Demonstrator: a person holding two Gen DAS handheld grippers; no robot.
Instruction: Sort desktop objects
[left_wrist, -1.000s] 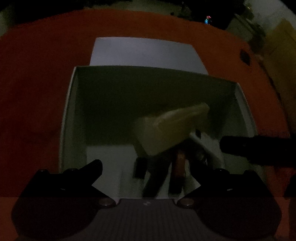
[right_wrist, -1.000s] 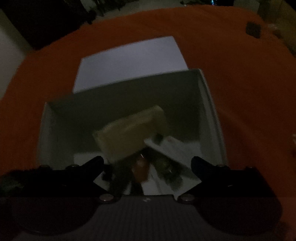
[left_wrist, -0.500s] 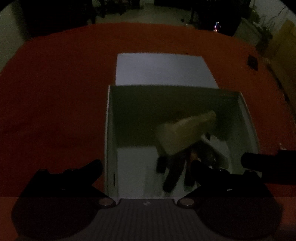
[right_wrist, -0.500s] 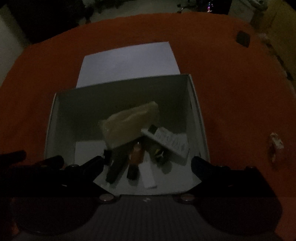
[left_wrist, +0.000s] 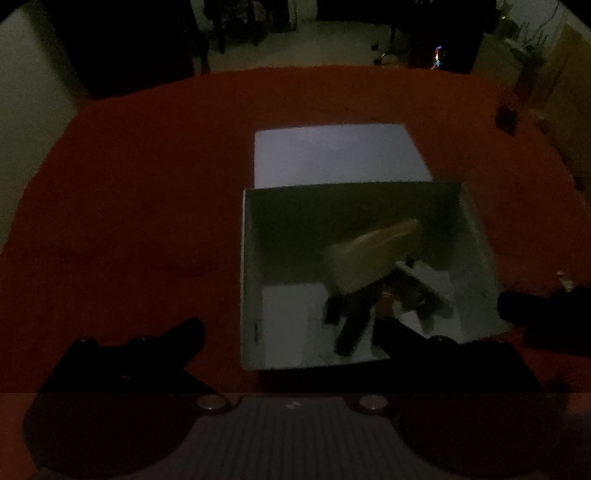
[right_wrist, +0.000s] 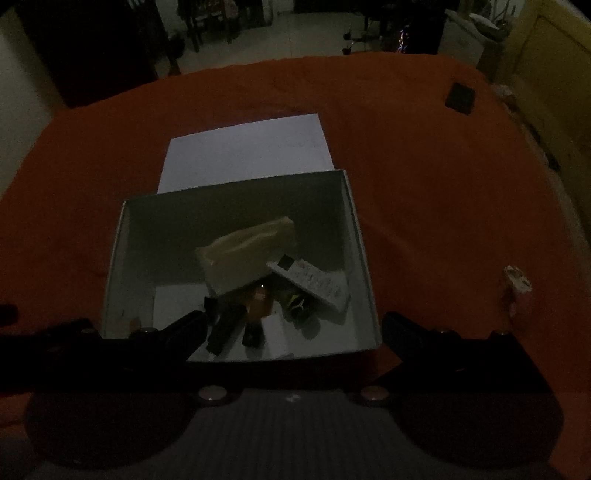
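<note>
Dim room, red surface (right_wrist: 424, 206); white box (right_wrist: 364, 266) mid-surface held yellow pouch (right_wrist: 247, 254): likely soft, light, take its upper edge. Left tongs (left_wrist: 291, 332) and right tongs (right_wrist: 291, 326) both spread, empty.

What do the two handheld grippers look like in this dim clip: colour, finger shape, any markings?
Both look alike. The left gripper and right gripper each have two black fingers tapering to pointed tips, on broad black rounded bases. Between the bases sits a grey ribbed plate with a small white mark and two round metallic fasteners. No cables, sleeves or hands are visible.
</note>
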